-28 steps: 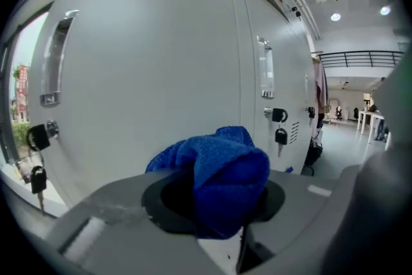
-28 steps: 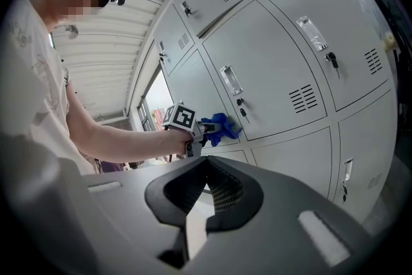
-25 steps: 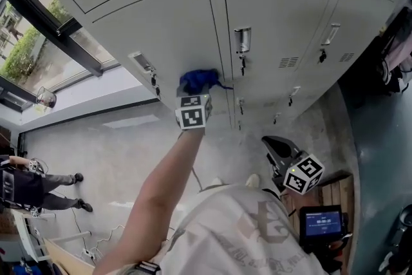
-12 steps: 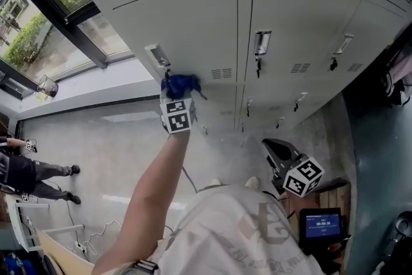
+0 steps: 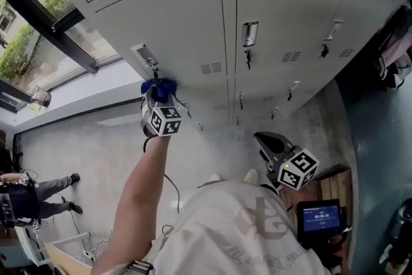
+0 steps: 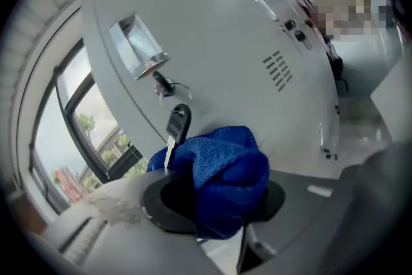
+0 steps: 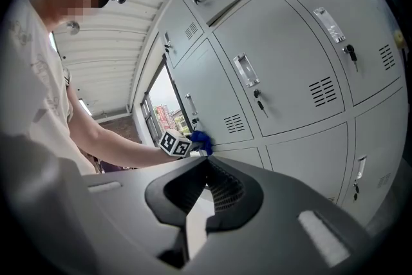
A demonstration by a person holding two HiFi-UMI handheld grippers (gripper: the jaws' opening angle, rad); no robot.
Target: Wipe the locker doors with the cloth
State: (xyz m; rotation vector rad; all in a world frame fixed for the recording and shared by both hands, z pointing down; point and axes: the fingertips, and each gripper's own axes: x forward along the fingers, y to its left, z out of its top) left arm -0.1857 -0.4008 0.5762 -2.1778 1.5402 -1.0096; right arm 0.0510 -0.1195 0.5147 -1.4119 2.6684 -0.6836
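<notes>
Left gripper view: the cloth [image 6: 222,177] is clamped in the left gripper [image 6: 212,206] and pressed against the door [image 6: 219,29], just beside the key [image 6: 178,124]. The right gripper [image 7: 205,193], well apart from that key, has its jaws together and holds nothing.

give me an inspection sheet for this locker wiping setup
surface: grey metal locker doors with vent slots and handles; no marks visible
job's things: blue cloth, bunched, up at a door right by a hanging key
clutter: small lit screen low on the right
grippers: left claw shut on the cloth; right claw shut, empty, held low and away from the lockers
cables: thin cable trailing below the left arm
surroundings: window at the left, pale floor, another person standing at far left
</notes>
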